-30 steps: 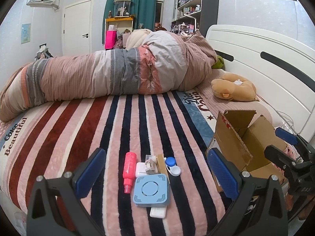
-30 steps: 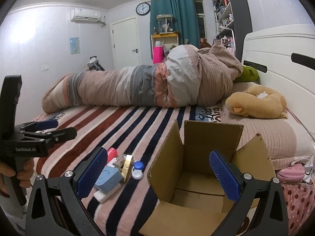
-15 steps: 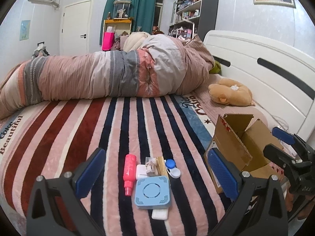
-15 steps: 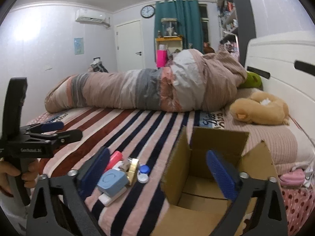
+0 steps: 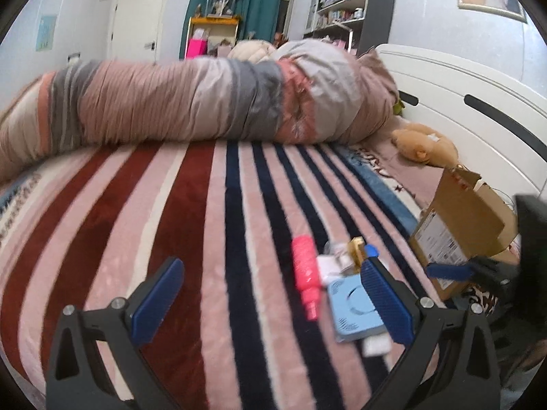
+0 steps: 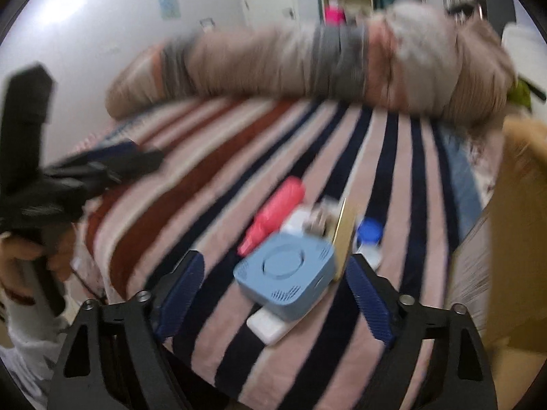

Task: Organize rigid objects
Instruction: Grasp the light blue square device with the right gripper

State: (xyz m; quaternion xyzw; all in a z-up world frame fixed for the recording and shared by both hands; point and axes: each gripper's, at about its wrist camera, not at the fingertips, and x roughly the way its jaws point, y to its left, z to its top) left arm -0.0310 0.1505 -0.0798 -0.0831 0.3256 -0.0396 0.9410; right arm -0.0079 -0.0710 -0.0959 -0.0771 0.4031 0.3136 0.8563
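A small pile of objects lies on the striped blanket: a light blue square box [image 6: 285, 273] on a white bar [image 6: 268, 328], a pink bottle [image 6: 273, 218], a gold box [image 6: 343, 235] and a blue-capped case [image 6: 369, 235]. My right gripper [image 6: 273, 294] is open, its jaws either side of the blue box, just short of it. My left gripper [image 5: 270, 300] is open and empty over the blanket; the pile shows at its right finger, with the blue box [image 5: 352, 311] and pink bottle [image 5: 306, 273]. An open cardboard box [image 5: 458, 229] stands at the right.
A rolled quilt [image 5: 205, 99] lies across the far side of the bed. A tan plush toy [image 5: 424, 147] rests by the white headboard [image 5: 461, 95]. The cardboard box wall [image 6: 519, 225] stands close on the right in the right wrist view.
My right gripper has swung left from over the cardboard box to the pile and now straddles the blue box. My left gripper has shifted left, so the pile now sits at its right finger.
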